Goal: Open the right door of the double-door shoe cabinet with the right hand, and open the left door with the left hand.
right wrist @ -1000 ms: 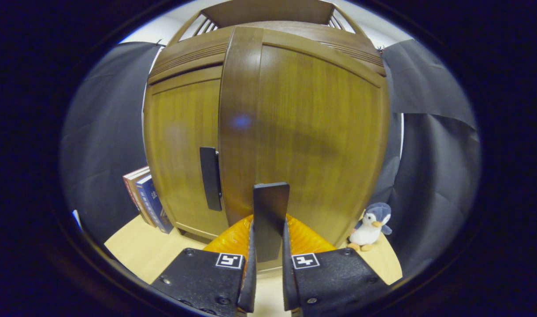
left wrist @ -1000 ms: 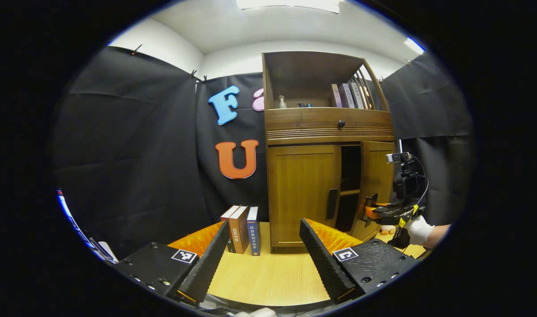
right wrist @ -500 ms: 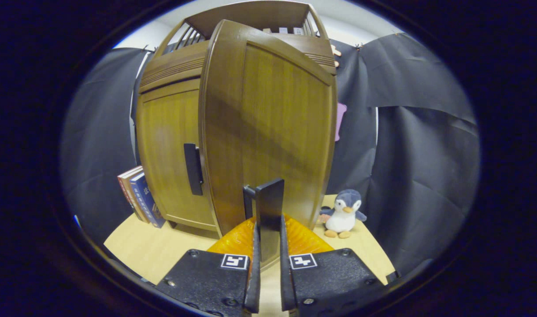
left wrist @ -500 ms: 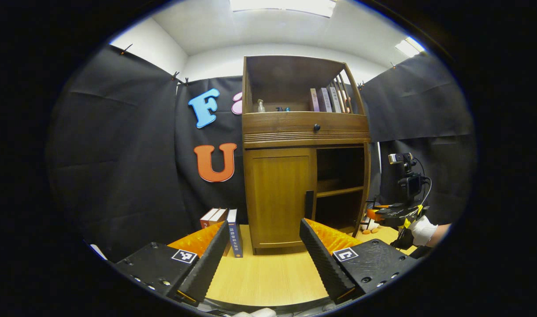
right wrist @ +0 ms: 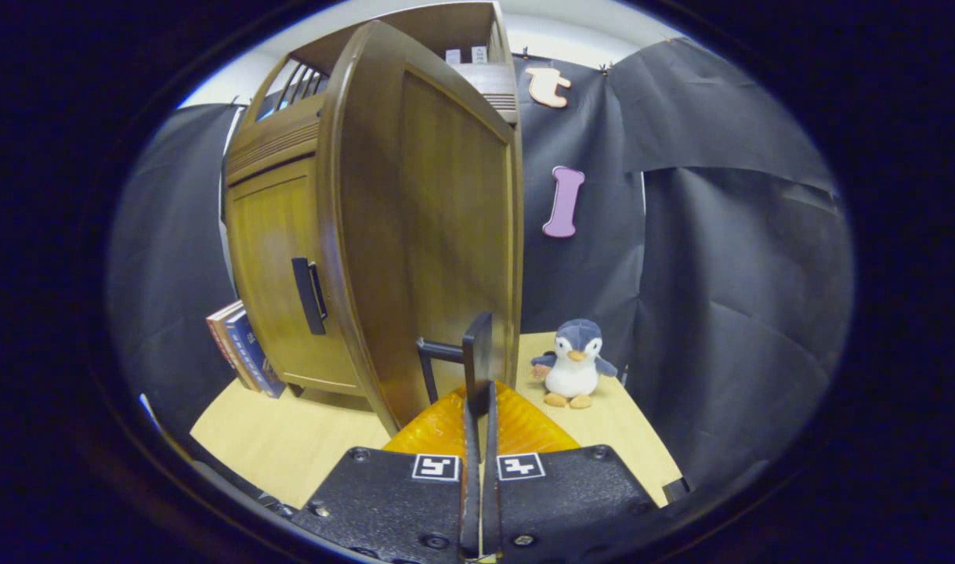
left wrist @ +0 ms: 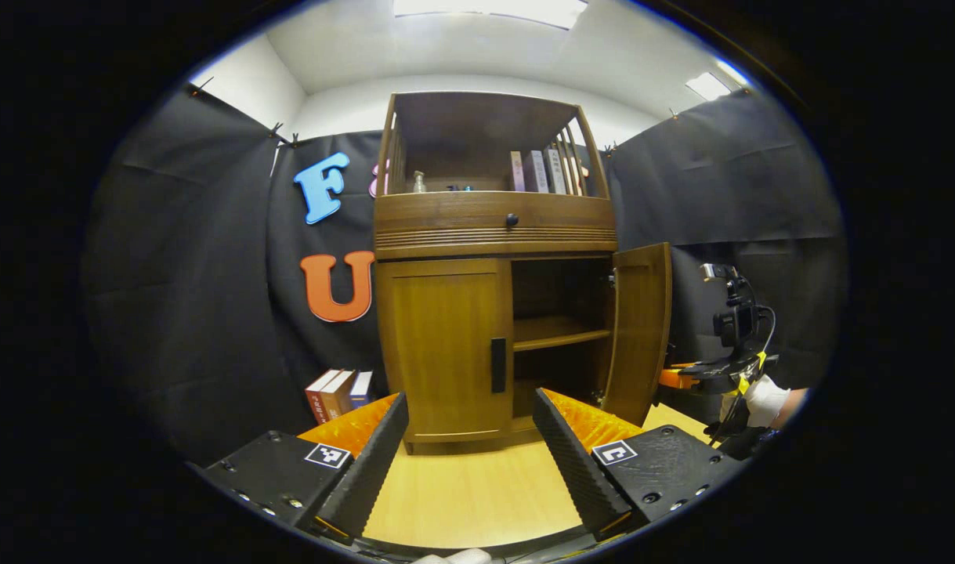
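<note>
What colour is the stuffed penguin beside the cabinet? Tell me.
Grey and white, with orange beak and feet: the penguin, best in the right gripper view.

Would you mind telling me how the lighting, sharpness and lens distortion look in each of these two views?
Left gripper view: ceiling lights blow out white, the cabinet is sharp and evenly lit, its open compartment shadowed. Right gripper view: fisheye bows the right door strongly, soft sheen on its face; the door handle and toy penguin stay sharp.
</note>
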A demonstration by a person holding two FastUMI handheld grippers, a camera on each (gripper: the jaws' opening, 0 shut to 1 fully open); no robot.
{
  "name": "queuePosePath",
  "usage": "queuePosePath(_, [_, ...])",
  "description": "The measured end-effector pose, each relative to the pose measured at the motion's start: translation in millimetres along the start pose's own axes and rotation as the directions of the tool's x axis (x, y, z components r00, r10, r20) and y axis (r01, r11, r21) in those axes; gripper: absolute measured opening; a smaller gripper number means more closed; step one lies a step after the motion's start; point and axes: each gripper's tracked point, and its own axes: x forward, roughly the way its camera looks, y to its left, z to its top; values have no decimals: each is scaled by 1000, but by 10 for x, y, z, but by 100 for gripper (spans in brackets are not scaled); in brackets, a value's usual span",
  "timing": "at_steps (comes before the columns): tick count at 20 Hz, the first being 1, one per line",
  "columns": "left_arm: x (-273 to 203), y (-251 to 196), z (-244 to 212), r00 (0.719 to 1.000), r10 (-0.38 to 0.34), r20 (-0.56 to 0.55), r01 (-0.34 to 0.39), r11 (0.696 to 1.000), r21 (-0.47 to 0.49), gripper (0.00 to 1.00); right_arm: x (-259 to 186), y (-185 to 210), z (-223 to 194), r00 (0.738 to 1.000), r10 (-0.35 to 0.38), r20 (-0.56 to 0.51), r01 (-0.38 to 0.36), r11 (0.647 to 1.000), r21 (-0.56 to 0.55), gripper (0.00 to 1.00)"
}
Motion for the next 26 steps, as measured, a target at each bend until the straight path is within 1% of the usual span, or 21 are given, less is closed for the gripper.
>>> queuePosePath(4, [33,-441,69,1000,30,3,-30,999,11,96,-23,-233,8,997,81,-14,-81,996,-48,5])
queuePosePath(5, [26,-562,88,999,40,3,-40,999,9,100,-24,-287,9,994,103,-22,-104,993,-56,5])
queuePosePath(6, [21,-687,111,999,49,5,-49,999,11,96,-27,-346,20,992,127,-25,-128,990,-62,5])
queuePosePath(10, [-18,-1072,166,993,118,5,-118,993,24,96,-20,-536,57,974,225,-32,-227,969,-96,4])
queuePosePath(14, [-67,-1365,183,983,183,-3,-183,983,22,96,12,-734,90,954,298,-35,-300,947,-117,5])
queuePosePath(16, [-88,-1482,185,979,203,-10,-203,979,17,96,31,-834,111,946,322,-40,-325,938,-119,5])
queuePosePath(17, [-86,-1534,210,978,211,-11,-210,977,16,100,33,-882,113,942,332,-42,-335,935,-120,5])
queuePosePath(18, [-91,-1575,228,976,219,-10,-219,976,16,96,43,-929,129,939,341,-41,-343,932,-120,5])
queuePosePath(19, [-96,-1594,244,974,226,-10,-225,974,18,100,51,-971,134,938,346,-39,-348,930,-117,5])
queuePosePath(20, [-85,-1608,256,973,232,-7,-232,972,21,100,67,-1022,140,937,347,-38,-349,930,-114,5])
queuePosePath(21, [-82,-1627,260,971,237,-6,-237,971,23,96,78,-1075,155,937,348,-36,-349,930,-111,5])
queuePosePath(24, [-98,-1670,284,971,240,-8,-240,970,27,96,108,-1196,185,938,346,-35,-348,934,-83,4])
queuePosePath(26, [-61,-1635,277,971,241,-9,-241,970,29,96,98,-1183,180,934,356,-31,-358,930,-80,4])
